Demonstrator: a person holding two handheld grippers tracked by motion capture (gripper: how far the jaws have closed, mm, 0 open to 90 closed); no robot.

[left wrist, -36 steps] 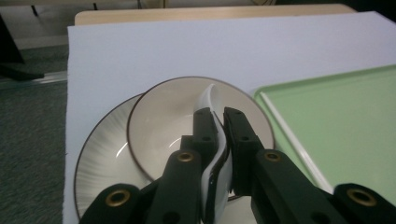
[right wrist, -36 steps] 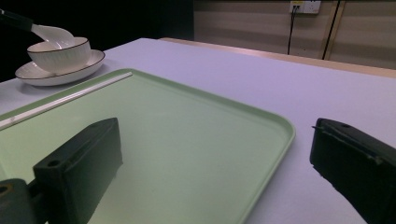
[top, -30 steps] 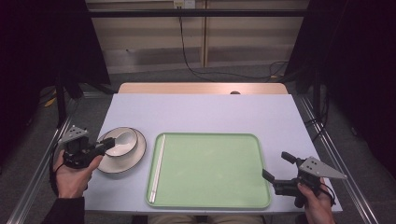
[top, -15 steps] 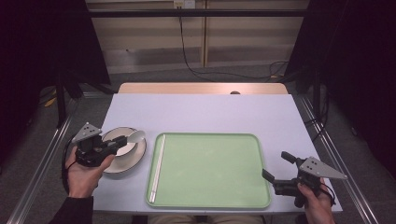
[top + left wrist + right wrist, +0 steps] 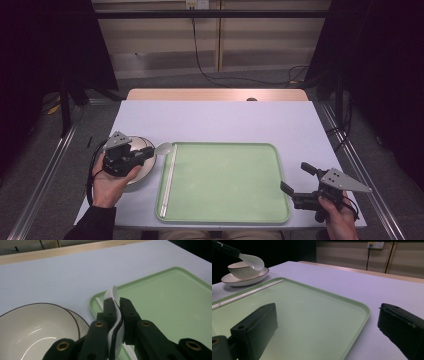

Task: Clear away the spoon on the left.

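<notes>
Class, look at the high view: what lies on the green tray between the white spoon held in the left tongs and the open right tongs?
In the high view, only white chopsticks lie along the light green plastic tray's left edge; the rest is bare.

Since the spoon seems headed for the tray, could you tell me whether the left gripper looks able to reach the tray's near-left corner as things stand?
Probably yes. The left gripper, shut on the white spoon, is beside the green tray, and only the chopsticks lie along its left side, with bare tray next to them.
</notes>
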